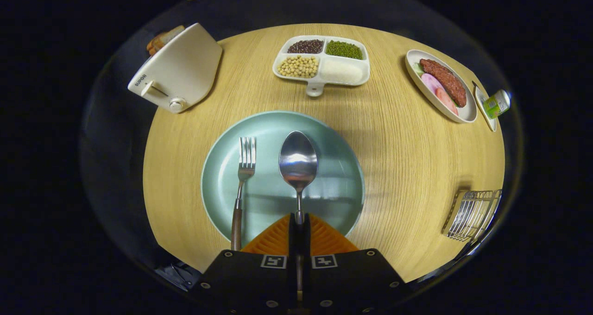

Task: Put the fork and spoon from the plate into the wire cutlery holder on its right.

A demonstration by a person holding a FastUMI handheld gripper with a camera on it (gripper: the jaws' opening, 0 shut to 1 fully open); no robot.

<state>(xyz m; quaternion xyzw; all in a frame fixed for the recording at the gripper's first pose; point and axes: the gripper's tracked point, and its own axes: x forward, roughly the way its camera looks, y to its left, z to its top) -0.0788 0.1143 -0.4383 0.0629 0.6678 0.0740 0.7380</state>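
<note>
On round wood-grain table (407,166), pale green plate (333,199) dead ahead of gripper (299,222). Fingers closed to a thin slit, clamped on spoon (298,160) handle from both sides; stem runs down the slit between them. Spoon long axis straight along the fingers, bowl end pointing away, bowl face up over plate centre, just beyond the fingertips. Hard to tell whether spoon is touching plate or raised slightly off it. Fork (243,185) lying on plate just left of spoon, roughly parallel, slight lean, tines pointing away, dark wooden handle end reaching back over near rim beside left finger; apart from spoon, not touched by fingers. Wire cutlery holder (472,213) well to right of plate, near table edge, metal bars, nothing visible inside. Beyond plate: white four-compartment tray (315,89) with dark beans, green beans, yellow soybeans, white grains; its tab handle pointing toward plate. Far left: cream toaster (178,69) with lever and knob on near face, bread slices (163,38) sticking out the top. Far right: oval white dish (467,115) with sliced meats, then small green-labelled bottle (497,103) on its side on a small dish at table edge.
</note>
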